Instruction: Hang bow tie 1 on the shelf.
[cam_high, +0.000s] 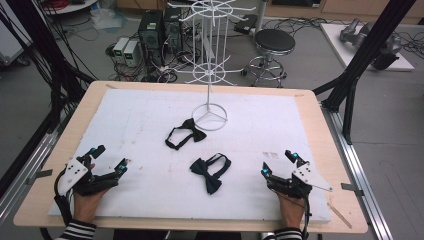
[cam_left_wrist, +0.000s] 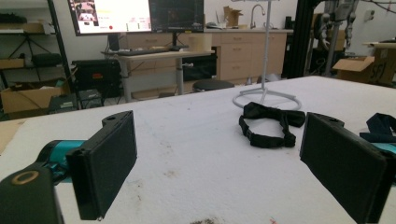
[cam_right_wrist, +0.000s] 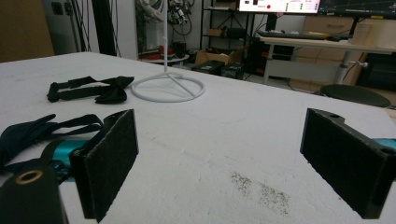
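Counter (cam_high: 320, 150) carries a white foam mat (cam_high: 150, 190); a white wire display rack (cam_high: 210, 65) stands at the far middle, its ring base on the mat.

Two bow ties lie flat on the mat. Far bow tie (cam_high: 185, 133) is just in front of the rack base, strap looped to its left. Near bow tie (cam_high: 210, 169) is closer to the person, between the two tools, nearer the right one. Ties well apart from each other, neither touched.

Left tool (cam_high: 111, 159) rests low at the near left edge, jaws wide, nothing between them. Right tool (cam_high: 279, 163) rests at the near right, jaws wide too, empty. Both hands lie low on the mat, tools aimed forward and inward toward the ties.

Likely step: pick up a tie and hang it on the rack. Suggest:
- right tool goes for the near bow tie, it's the short reach
- pinch the centre knot or the strap, not a floppy wing
- come in low and level, fabric is thin on the foam
- keep the loop open so it slips over a hook
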